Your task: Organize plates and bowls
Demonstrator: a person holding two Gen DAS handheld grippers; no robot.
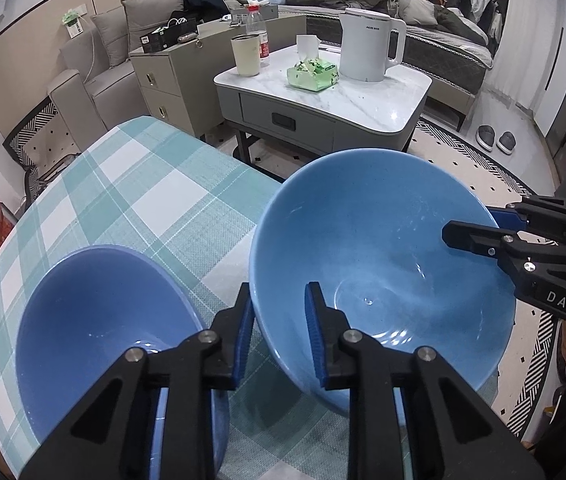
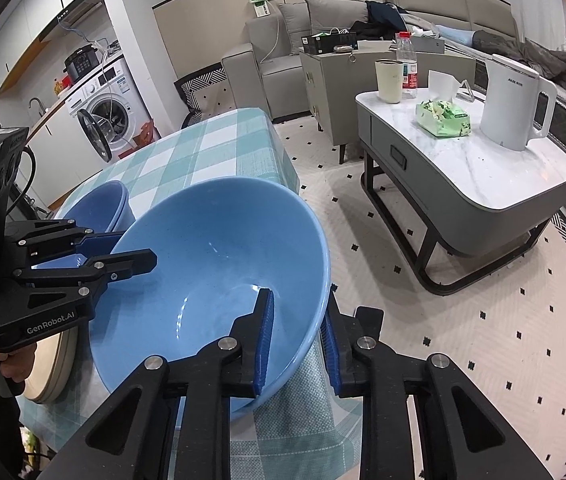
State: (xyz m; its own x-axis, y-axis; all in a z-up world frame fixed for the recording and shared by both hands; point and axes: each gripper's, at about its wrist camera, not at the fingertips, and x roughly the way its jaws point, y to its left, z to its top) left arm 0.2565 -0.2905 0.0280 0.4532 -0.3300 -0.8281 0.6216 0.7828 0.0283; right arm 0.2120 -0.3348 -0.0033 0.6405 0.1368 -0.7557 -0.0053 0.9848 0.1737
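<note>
Right wrist view shows the large light-blue bowl on the checked tablecloth, rim clamped by both right gripper and left gripper; nesting with the darker blue bowls looks still undone.

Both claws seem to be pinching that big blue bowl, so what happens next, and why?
Probably lift it and carry it over to the smaller blue bowl. Left gripper and right gripper each clamp the rim of the large bowl, which sits tilted on the checked tablecloth.
</note>
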